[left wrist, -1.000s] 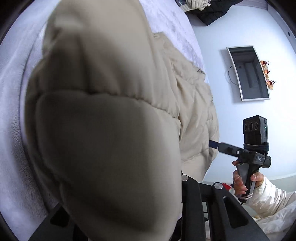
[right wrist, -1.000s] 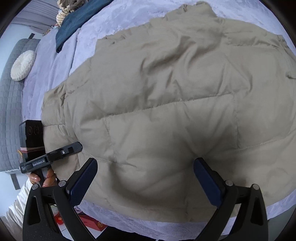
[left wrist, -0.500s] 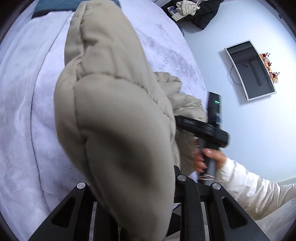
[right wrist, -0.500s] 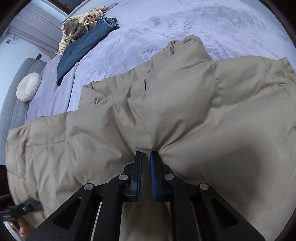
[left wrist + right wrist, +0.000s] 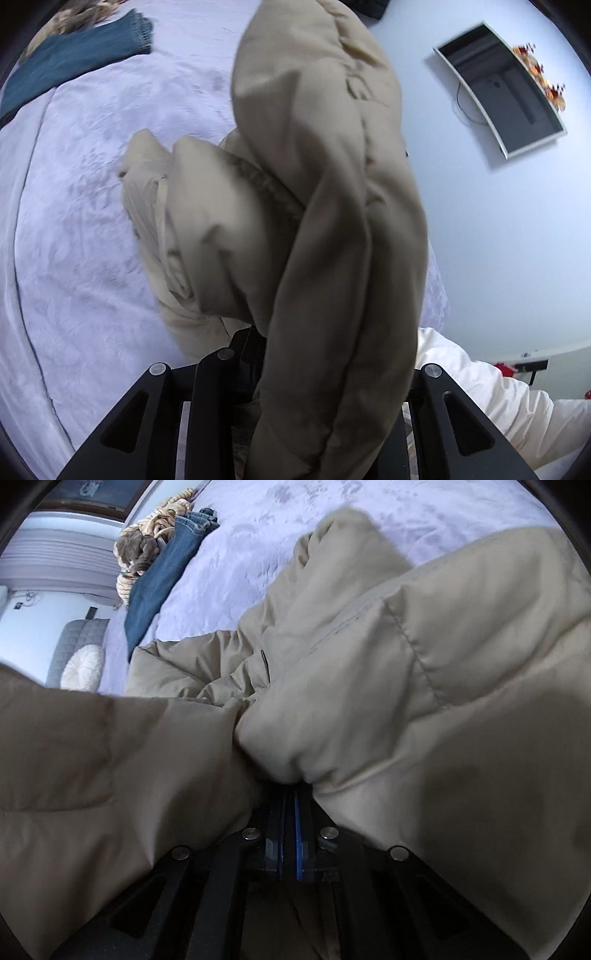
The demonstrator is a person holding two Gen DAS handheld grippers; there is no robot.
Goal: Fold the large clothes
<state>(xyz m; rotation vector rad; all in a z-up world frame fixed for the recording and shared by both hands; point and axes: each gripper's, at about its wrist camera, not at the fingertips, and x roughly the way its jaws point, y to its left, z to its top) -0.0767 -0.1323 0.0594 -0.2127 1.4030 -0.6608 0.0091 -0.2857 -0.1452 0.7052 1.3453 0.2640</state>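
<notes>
On the pale lilac bedspread [image 5: 85,229], the beige quilted puffer jacket [image 5: 443,672] lies bunched, part of it lifted off the bed. The right gripper [image 5: 290,812] has its blue-padded fingers pressed nearly together on a pinch of the jacket's fabric, while the left gripper [image 5: 258,354] is draped in a thick hanging fold, so I cannot tell how wide it stands. Folded blue jeans [image 5: 162,572] rest well apart, near the headboard.
</notes>
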